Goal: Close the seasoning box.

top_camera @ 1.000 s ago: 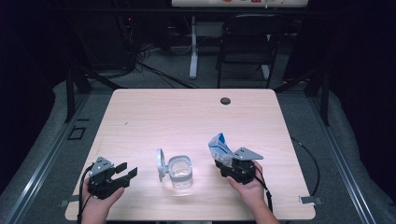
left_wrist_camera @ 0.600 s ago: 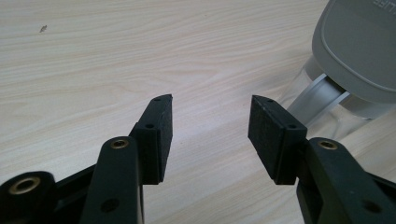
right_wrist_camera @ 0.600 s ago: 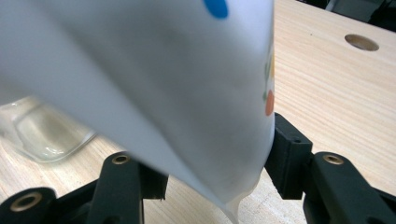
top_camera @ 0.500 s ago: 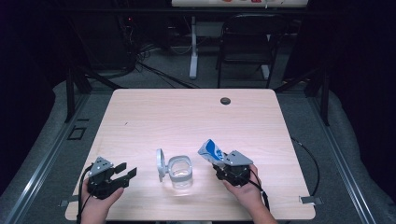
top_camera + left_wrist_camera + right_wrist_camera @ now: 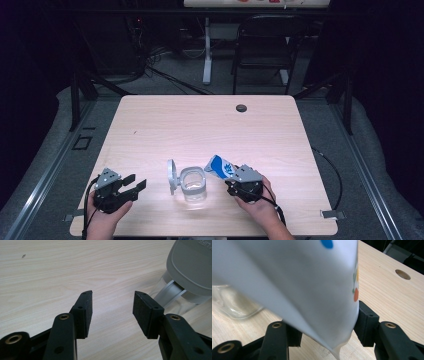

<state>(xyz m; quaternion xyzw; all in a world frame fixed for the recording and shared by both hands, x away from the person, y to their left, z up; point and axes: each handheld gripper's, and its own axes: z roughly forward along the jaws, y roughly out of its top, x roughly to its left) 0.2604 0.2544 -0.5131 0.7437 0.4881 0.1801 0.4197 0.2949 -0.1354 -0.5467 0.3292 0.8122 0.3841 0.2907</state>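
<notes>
A clear glass jar (image 5: 192, 184) stands near the table's front edge, its grey hinged lid (image 5: 172, 174) swung open to its left. My right gripper (image 5: 231, 176) is shut on a white and blue pouch (image 5: 220, 166), tilted toward the jar and just right of its rim. In the right gripper view the pouch (image 5: 294, 285) sits between both pads, with the jar (image 5: 235, 301) behind it at left. My left gripper (image 5: 135, 184) rests open at the front left, nothing between its pads. Its own view shows the lid (image 5: 192, 265) and jar wall (image 5: 172, 293) at upper right.
A round cable hole (image 5: 241, 108) lies in the light wooden table (image 5: 200, 125) at the back right. Cables trail from both grippers off the front edge. A dark chair (image 5: 265, 45) and a stand's leg are behind the table.
My right gripper has carried the pouch leftward toward the jar and tilted it further over. The left gripper and the jar have stayed put.
</notes>
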